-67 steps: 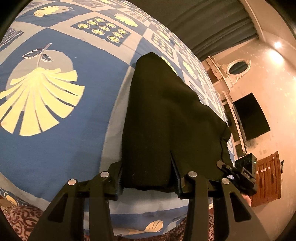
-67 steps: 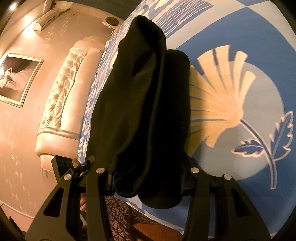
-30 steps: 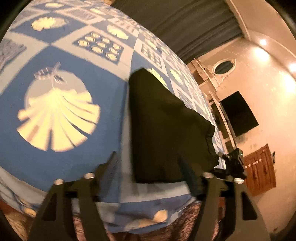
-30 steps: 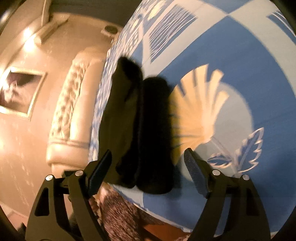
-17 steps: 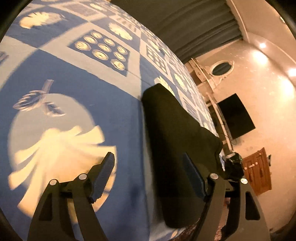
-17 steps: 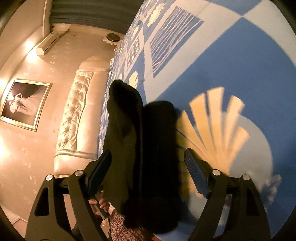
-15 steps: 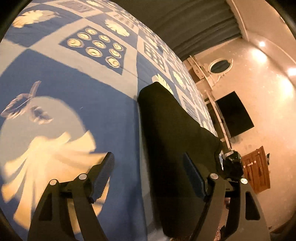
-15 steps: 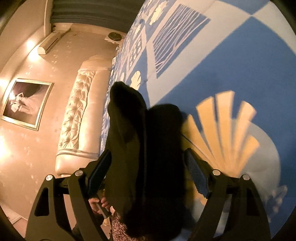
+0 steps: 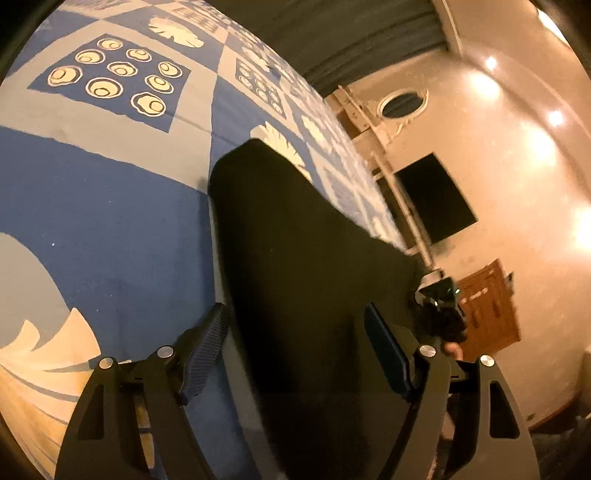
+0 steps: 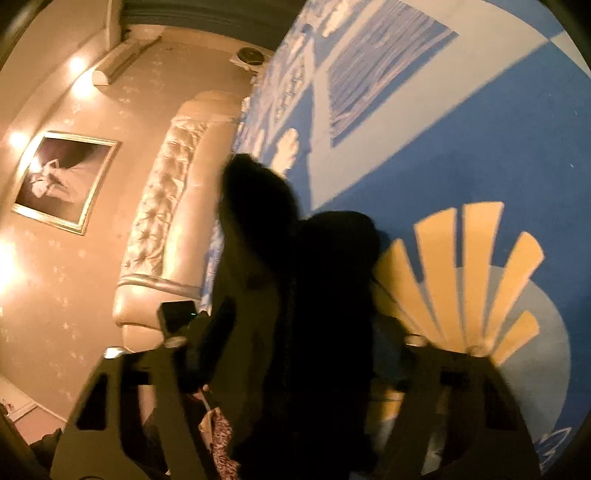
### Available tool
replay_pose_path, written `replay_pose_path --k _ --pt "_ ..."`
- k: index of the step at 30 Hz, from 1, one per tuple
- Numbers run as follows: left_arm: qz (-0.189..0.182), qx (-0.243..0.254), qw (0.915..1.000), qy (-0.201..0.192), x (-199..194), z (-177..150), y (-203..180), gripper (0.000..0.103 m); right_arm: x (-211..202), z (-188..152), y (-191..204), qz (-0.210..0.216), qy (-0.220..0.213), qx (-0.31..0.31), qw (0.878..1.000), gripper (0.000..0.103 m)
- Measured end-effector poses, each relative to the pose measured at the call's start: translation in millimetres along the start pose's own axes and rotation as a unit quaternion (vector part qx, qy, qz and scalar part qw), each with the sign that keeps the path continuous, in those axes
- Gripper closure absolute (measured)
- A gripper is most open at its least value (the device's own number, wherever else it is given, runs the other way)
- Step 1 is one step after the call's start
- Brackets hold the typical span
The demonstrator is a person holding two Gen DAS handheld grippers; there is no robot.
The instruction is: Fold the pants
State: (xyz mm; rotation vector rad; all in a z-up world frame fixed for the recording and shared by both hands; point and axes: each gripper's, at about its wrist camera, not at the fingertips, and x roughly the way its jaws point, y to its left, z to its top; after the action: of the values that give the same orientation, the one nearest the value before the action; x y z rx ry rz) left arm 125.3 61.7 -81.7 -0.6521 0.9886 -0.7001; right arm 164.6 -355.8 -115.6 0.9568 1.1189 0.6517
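Observation:
The black pants lie folded in a thick stack on the blue patterned bedspread near the bed's edge. My left gripper is open, its jaws spread on either side of the stack's near end. The other gripper shows at the stack's far right side. In the right wrist view the pants form a dark mound between the spread jaws of my right gripper, which is open; this view is blurred. The other gripper's body shows at the left of the pants.
A tufted cream headboard and a framed picture stand beyond the bed. A dark wall screen, a wooden cabinet and grey curtains lie past the bed's other side.
Both grippers let go of the pants and opened wide. They pulled back, then moved forward again, so the stack now sits between the spread jaws.

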Motion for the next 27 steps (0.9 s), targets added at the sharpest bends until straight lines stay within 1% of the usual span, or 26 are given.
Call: replay_pose_path --k 1,2,3,6,9,13,16,19,21,22,23,24,25,26,27 --pt "0.007 0.000 1.0000 -0.003 1.7 1.6 -0.6 0.038 0.9 0.6 -3.0 0.000 0.001 0.005 1.000 0.060" --pt "0.014 -0.002 0.9999 -0.003 3.9 3.4 -0.1 0.055 3.2 0.7 -3.7 0.005 -0.001 0.010 1.000 0.064" --pt "0.020 -0.008 0.9998 -0.001 7.0 4.4 1.0 0.062 3.0 -0.2 -5.1 0.008 -0.006 0.010 1.000 0.065" --pt "0.027 -0.004 0.9995 -0.013 4.6 3.0 1.9 0.072 3.9 -2.6 -4.2 0.009 -0.015 0.007 1.000 0.069" --pt "0.034 -0.003 0.9991 -0.027 -5.2 1.7 -0.7 0.077 8.6 -0.5 -1.6 0.012 -0.016 0.008 1.000 0.070" --pt "0.040 -0.002 0.9985 -0.037 -17.9 3.4 4.6 0.077 24.8 5.0 4.1 0.014 -0.007 0.003 1.000 0.070" --pt "0.042 -0.015 0.9980 -0.045 -31.0 -0.2 14.7 0.077 39.8 6.9 10.5 0.019 0.000 -0.002 1.000 0.070" --pt "0.033 -0.023 0.9982 -0.045 -35.2 -4.9 21.3 0.076 48.0 6.2 14.3 0.021 0.000 -0.005 1.000 0.069" --pt "0.018 -0.023 0.9986 -0.043 -36.2 -7.1 22.6 0.073 47.7 4.8 16.6 0.019 -0.001 -0.008 1.000 0.064" --pt "0.013 -0.023 0.9987 -0.044 -37.2 -7.1 22.1 0.072 46.1 4.3 18.0 0.022 0.000 -0.013 1.000 0.058" --pt "0.005 -0.022 0.9986 -0.048 -39.8 -7.4 22.1 0.072 44.0 3.6 19.5 0.025 0.000 -0.018 1.000 0.050" --pt "0.000 -0.020 0.9986 -0.049 -41.6 -6.9 22.1 0.072 41.1 3.3 21.9 0.032 -0.001 -0.023 0.999 0.045" --pt "-0.008 -0.015 0.9985 -0.051 -44.5 -7.1 21.4 0.072 37.9 3.8 24.4 0.038 -0.004 -0.030 0.999 0.037" --pt "-0.012 -0.013 0.9985 -0.051 -46.1 -6.3 21.3 0.072 35.0 4.8 25.3 0.042 -0.005 -0.035 0.998 0.031" --pt "-0.016 -0.010 0.9985 -0.051 -47.0 -5.8 21.1 0.071 32.7 5.9 26.8 0.045 -0.006 -0.041 0.998 0.029"
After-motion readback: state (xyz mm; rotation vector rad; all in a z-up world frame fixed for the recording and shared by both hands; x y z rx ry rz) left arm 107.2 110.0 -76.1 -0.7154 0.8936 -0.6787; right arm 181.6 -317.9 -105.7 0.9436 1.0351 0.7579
